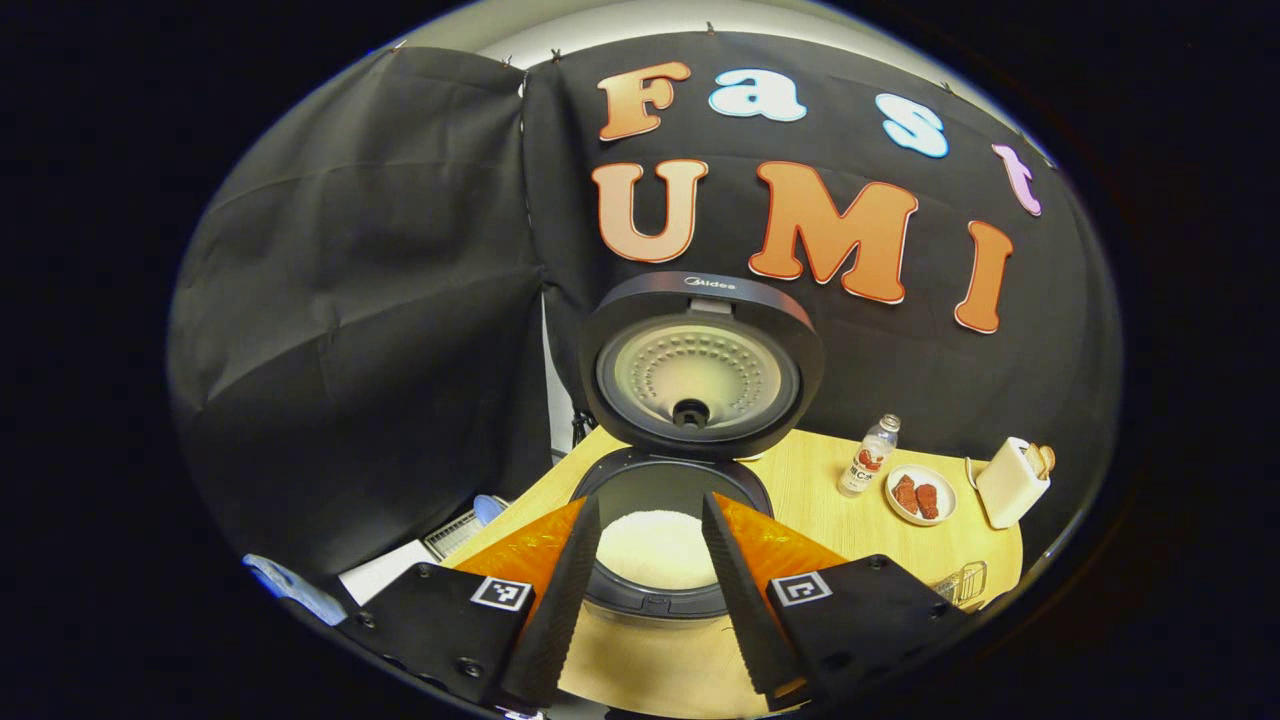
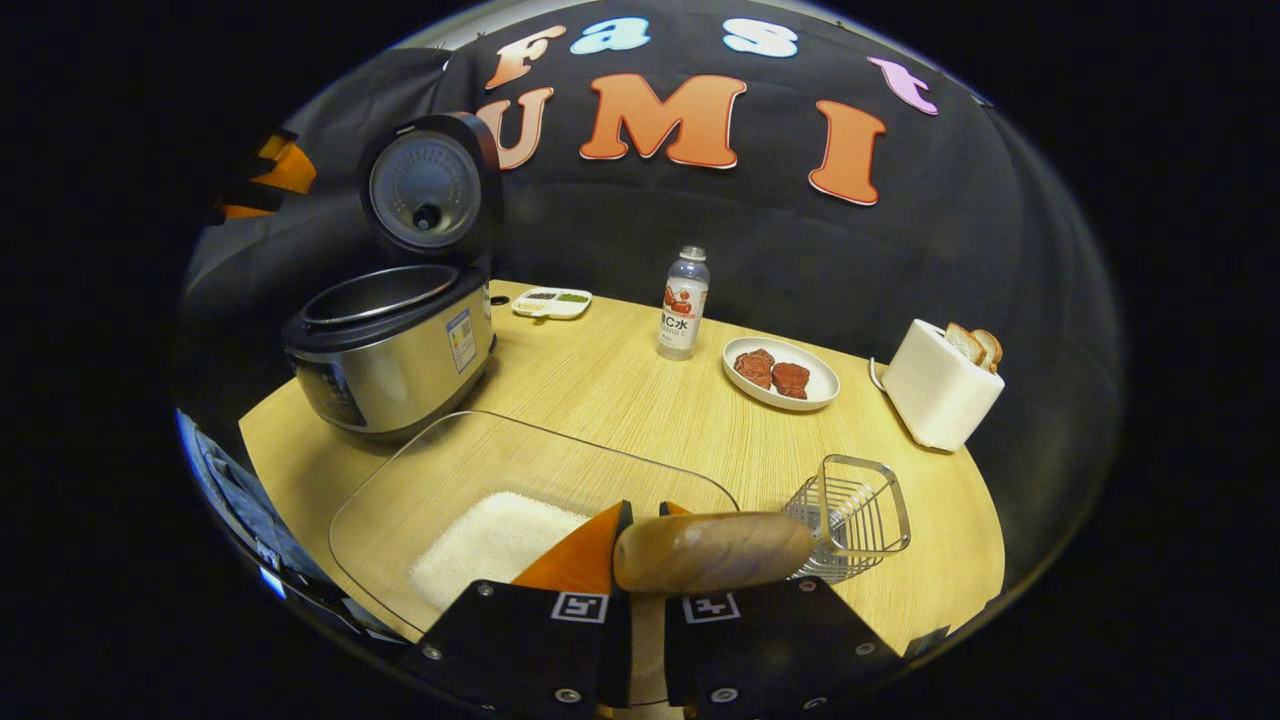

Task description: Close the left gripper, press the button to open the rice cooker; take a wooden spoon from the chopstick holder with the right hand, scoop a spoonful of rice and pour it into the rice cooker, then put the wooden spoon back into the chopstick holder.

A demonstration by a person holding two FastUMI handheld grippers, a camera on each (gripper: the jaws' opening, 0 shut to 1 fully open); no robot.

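wooden table (image 2: pixel 640 400): right gripper (image 2: pixel 640 530) clamps wooden spoon (image 2: pixel 712 550); left gripper (image 1: pixel 650 540) agape; keep bowl level toward rice cooker (image 2: pixel 390 340).

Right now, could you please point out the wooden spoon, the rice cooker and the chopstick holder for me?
Wooden spoon (image 2: pixel 712 551): right gripper view, middle of its bowl.
Rice cooker (image 2: pixel 395 358): right gripper view, steel side wall of the body.
Chopstick holder (image 2: pixel 860 500): right gripper view, wire wall of the basket.
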